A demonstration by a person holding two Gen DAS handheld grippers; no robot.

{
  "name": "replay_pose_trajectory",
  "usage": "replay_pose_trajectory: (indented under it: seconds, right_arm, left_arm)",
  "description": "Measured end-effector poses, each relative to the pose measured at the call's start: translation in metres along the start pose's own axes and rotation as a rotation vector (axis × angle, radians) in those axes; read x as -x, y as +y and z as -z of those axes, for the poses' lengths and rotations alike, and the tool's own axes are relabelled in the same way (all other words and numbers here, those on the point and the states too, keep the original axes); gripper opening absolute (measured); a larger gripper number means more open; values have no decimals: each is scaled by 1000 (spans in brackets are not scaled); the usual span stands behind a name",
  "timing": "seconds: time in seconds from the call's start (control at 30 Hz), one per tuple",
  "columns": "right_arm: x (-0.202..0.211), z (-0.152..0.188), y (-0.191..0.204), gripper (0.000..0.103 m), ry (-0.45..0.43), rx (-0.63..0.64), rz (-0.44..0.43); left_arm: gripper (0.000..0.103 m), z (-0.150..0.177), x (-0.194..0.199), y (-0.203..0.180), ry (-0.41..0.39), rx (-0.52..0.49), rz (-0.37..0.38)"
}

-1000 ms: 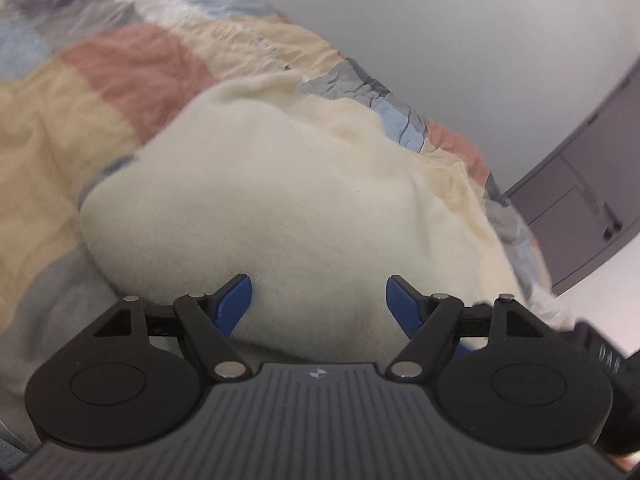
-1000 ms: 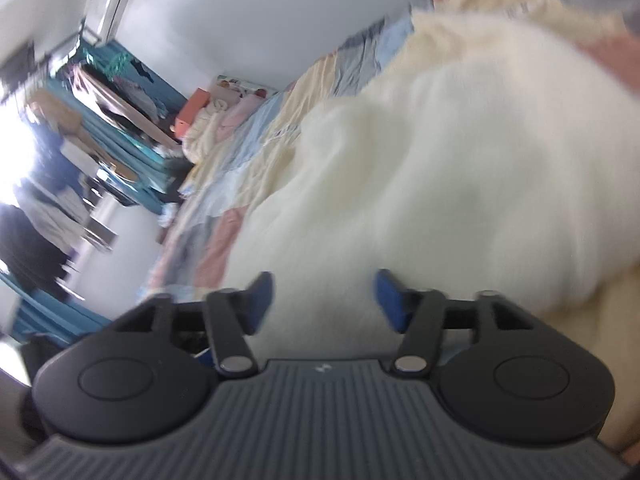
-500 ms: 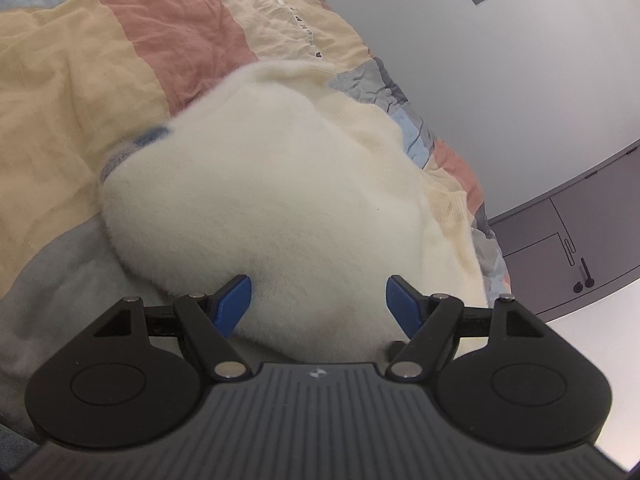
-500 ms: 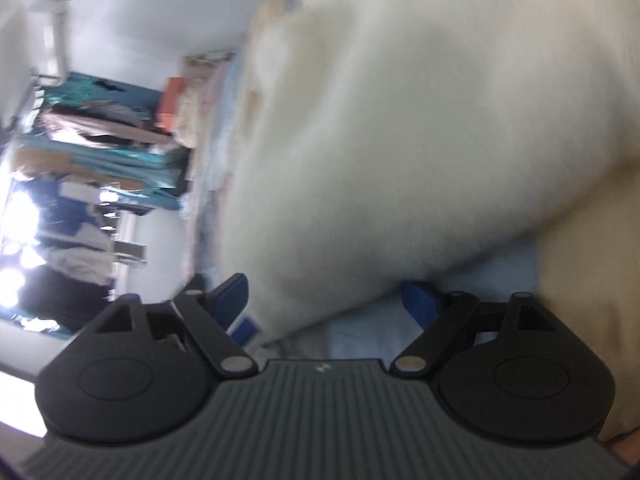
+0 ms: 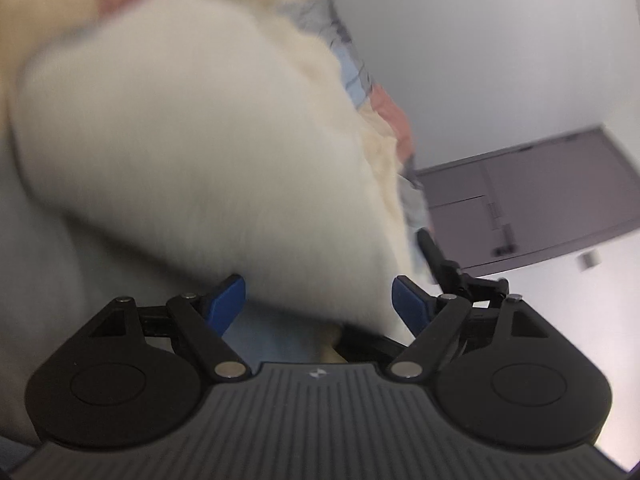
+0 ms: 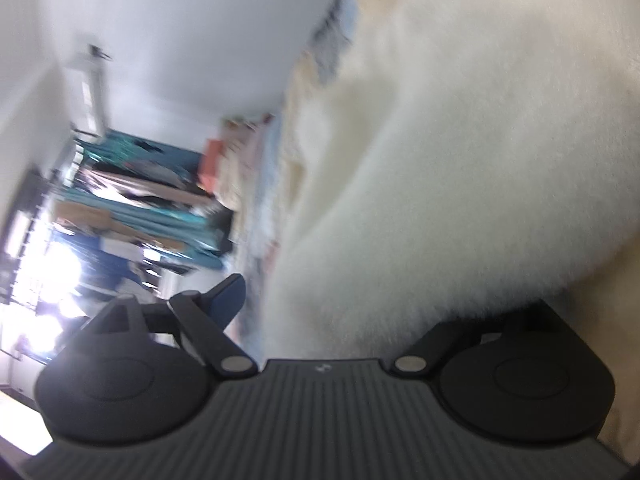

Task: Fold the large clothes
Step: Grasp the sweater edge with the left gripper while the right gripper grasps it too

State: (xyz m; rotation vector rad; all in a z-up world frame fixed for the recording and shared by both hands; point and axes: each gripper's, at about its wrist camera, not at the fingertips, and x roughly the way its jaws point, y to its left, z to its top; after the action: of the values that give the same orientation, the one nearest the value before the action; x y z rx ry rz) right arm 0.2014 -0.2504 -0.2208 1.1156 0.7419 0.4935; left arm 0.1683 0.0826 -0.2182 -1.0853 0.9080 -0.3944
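Note:
A large cream fleecy garment [image 5: 208,152] lies folded in a thick bundle on a patchwork bedspread [image 5: 48,4]. My left gripper [image 5: 318,300] is open, its blue fingertips [image 5: 226,300] straddling the bundle's near edge. In the right wrist view the same garment [image 6: 460,168] fills the right half. My right gripper [image 6: 332,304] is open; its left fingertip [image 6: 230,292] is clear of the fabric, while the right fingertip is hidden under the fleece. Both views are blurred by motion.
A grey door [image 5: 532,204] and white wall [image 5: 500,40] stand beyond the bed. The other gripper [image 5: 452,272] shows past the bundle's right edge. In the right wrist view, a rack of hanging clothes [image 6: 136,196] and a bright window [image 6: 44,276] stand at the left.
Both grippers have pushed in close to the bundle's edge and tilted. The right gripper has slid under the fleece, hiding its right fingertip. The jaws have stayed open.

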Motion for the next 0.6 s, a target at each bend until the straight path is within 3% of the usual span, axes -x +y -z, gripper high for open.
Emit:
replay_pose_trajectory:
  seconds: [0.1, 0.3, 0.47, 0.6]
  right_arm:
    - [1, -3, 1, 91, -15, -11, -26]
    - [-2, -7, -11, 90, 12, -68, 14]
    - [2, -2, -20, 89, 19, -90, 88]
    - [15, -3, -34, 89, -28, -155, 157]
  left_arm:
    - [84, -4, -5, 28, 3, 187, 46]
    - [84, -17, 12, 69, -135, 439, 89]
    - [83, -16, 17, 69, -185, 452, 56]
    - [83, -13, 26, 63, -245, 453, 29]
